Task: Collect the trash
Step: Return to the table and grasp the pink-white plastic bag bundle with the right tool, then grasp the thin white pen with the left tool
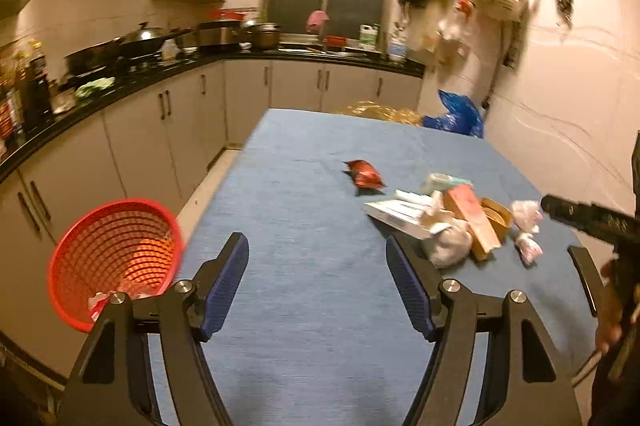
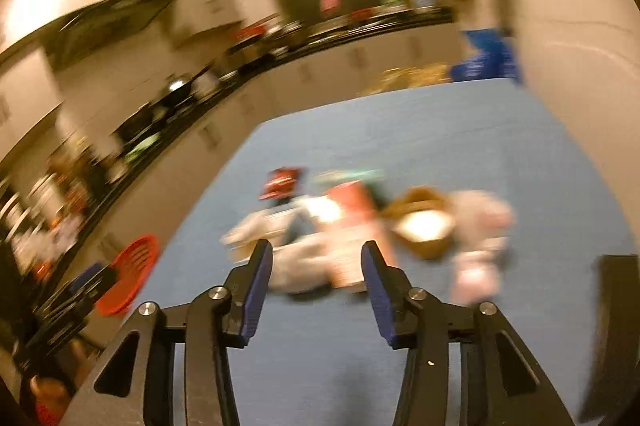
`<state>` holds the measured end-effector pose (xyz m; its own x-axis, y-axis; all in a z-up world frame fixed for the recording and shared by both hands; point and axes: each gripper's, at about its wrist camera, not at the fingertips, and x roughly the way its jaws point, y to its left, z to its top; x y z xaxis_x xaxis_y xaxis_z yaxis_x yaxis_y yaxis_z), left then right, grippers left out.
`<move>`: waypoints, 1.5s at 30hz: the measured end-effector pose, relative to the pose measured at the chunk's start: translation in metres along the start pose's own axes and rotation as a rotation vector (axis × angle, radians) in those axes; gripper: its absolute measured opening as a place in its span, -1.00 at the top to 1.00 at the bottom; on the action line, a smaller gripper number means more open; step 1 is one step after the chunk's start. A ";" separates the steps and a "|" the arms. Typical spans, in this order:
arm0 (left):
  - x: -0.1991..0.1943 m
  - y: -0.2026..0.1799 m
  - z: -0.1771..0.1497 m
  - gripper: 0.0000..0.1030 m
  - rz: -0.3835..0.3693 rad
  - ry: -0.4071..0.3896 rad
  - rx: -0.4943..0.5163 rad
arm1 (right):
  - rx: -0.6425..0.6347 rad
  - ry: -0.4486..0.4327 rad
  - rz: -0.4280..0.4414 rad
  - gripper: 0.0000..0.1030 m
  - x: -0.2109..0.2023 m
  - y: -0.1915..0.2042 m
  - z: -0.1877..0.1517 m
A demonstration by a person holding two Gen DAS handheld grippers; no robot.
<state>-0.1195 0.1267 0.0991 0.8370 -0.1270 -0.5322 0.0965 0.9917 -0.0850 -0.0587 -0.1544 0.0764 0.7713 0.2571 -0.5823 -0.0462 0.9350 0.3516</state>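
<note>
A pile of trash lies on the blue table (image 1: 312, 226): a red snack wrapper (image 1: 365, 175), a white flat box (image 1: 396, 214), a crumpled white bag (image 1: 450, 242), an orange carton (image 1: 472, 218), a brown paper bowl (image 1: 498, 216) and pink-white plastic (image 1: 528, 226). A red mesh basket (image 1: 116, 258) stands off the table's left edge with some scraps inside. My left gripper (image 1: 316, 246) is open and empty over the table, left of the pile. My right gripper (image 2: 316, 254) is open and empty, just short of the white bag (image 2: 300, 266) and orange carton (image 2: 352, 226); this view is blurred.
A black kitchen counter (image 1: 120, 86) with pots and bottles runs along the left and back. A blue plastic bag (image 1: 456, 114) and a gold bag (image 1: 380, 112) sit beyond the table's far edge. A wall (image 1: 560, 86) stands close on the right. A dark chair back (image 2: 616, 326) is at the right.
</note>
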 end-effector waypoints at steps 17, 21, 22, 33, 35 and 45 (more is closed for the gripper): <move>0.022 -0.054 -0.006 -0.50 -0.110 0.056 0.158 | 0.091 0.115 -0.163 -0.11 0.069 -0.090 0.006; 0.030 -0.063 -0.002 -0.56 -0.153 0.061 0.201 | 0.017 0.142 -0.167 0.07 0.080 -0.081 0.002; 0.034 -0.066 0.000 -0.57 -0.162 0.066 0.214 | 0.009 0.145 -0.159 0.19 0.082 -0.080 0.001; 0.086 -0.097 0.014 -0.57 -0.206 0.094 0.347 | 0.110 0.084 -0.062 0.22 0.073 -0.102 0.000; 0.097 -0.101 0.019 -0.53 -0.210 0.101 0.362 | 0.123 0.083 -0.057 0.22 0.073 -0.103 -0.001; 0.136 -0.105 0.020 0.55 -0.239 0.184 0.359 | 0.113 0.074 -0.045 0.22 0.072 -0.101 -0.001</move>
<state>-0.0052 0.0055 0.0528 0.6627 -0.3218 -0.6762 0.4819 0.8744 0.0561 0.0010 -0.2299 -0.0015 0.7216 0.2368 -0.6506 0.0624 0.9136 0.4018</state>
